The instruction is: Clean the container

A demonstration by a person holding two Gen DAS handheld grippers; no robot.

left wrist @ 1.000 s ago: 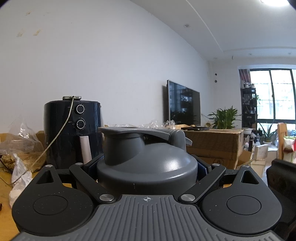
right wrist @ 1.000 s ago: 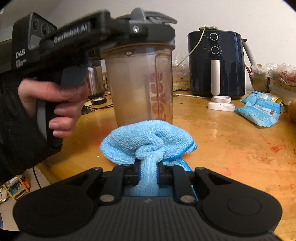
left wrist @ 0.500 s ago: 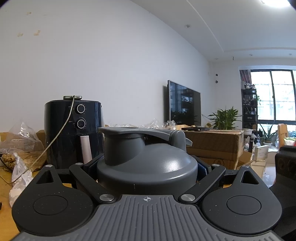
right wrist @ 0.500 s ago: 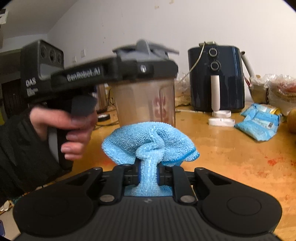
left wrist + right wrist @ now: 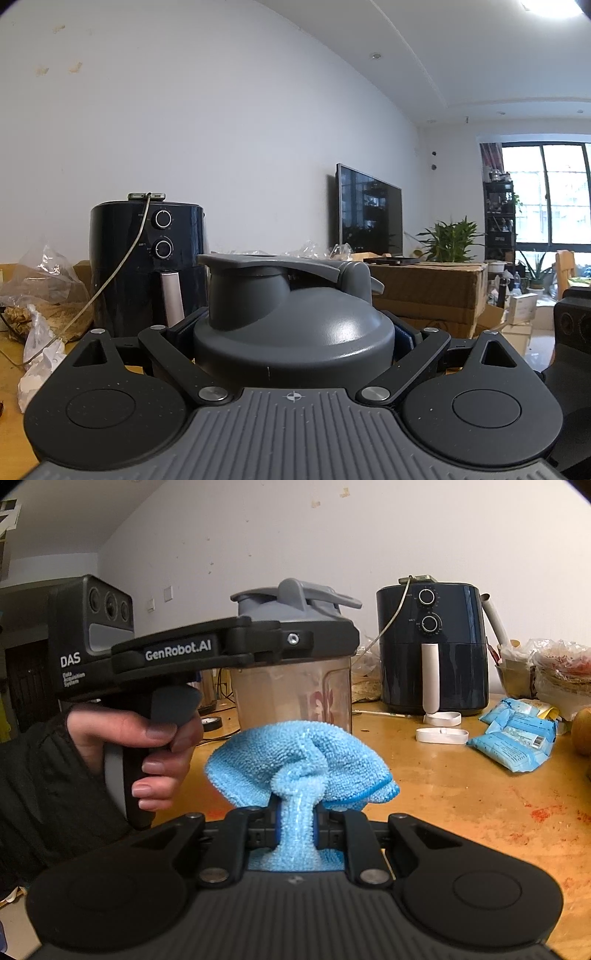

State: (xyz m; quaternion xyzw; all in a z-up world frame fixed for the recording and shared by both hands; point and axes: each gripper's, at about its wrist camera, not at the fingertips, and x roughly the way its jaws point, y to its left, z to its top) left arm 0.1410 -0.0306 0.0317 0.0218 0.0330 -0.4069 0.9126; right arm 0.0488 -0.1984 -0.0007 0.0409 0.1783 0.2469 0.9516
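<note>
A clear plastic shaker container [image 5: 291,698] with a grey flip-top lid [image 5: 295,321] stands upright. My left gripper [image 5: 293,332] is shut around the lid's rim, one finger on each side. The right wrist view shows that gripper [image 5: 295,642] from the side, clamped at the lid [image 5: 295,598], with a hand [image 5: 147,746] on its grip. My right gripper [image 5: 295,827] is shut on a bunched light-blue microfibre cloth [image 5: 299,760]. The cloth's puffed end sits just in front of the container's lower wall; whether it touches is unclear.
A dark air fryer [image 5: 432,650] stands on the wooden table [image 5: 461,805] against the wall, a cable draped over it. Blue snack packets [image 5: 517,734], white clips [image 5: 441,734] and plastic bags [image 5: 557,675] lie at right. Cardboard boxes [image 5: 428,291] and a television [image 5: 369,210] stand beyond.
In the right wrist view the container and left gripper have shifted lower and rightward, and the view has tilted up. The cloth stays clamped. The left wrist view is nearly unchanged.
</note>
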